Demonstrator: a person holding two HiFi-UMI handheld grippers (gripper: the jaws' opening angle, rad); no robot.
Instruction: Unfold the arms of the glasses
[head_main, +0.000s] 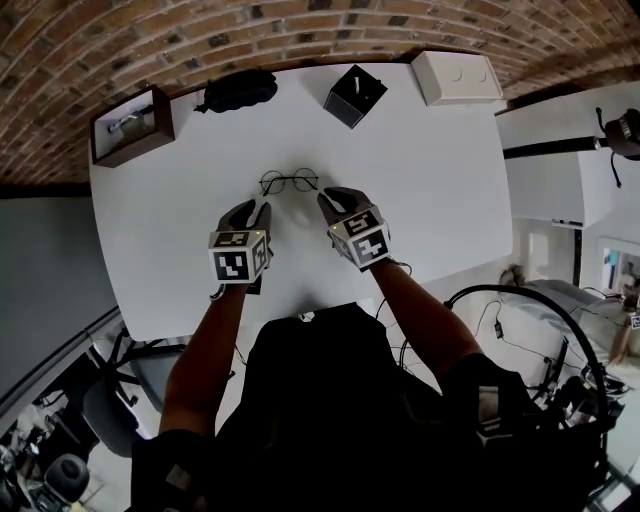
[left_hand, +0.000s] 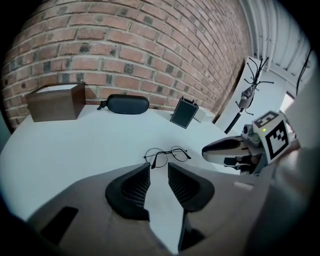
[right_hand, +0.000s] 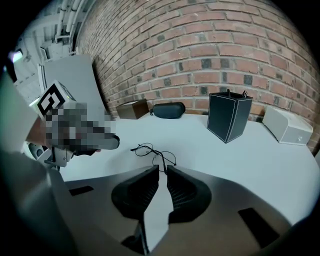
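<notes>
White tabletop under a brick wall carries the thin black wire-rimmed round glasses (head_main: 289, 181), which lie flat just ahead of both sets of fingertips, apart from each. Their long axis runs crosswise, from one gripper toward the other. The left gripper (head_main: 252, 212) has its jaws spread with nothing between them and faces the left lens end. The right gripper (head_main: 340, 203) has its jaws pressed together and empty, by the right lens end. Both look about equally near, so each arm hinge seems reachable from its own side.
</notes>
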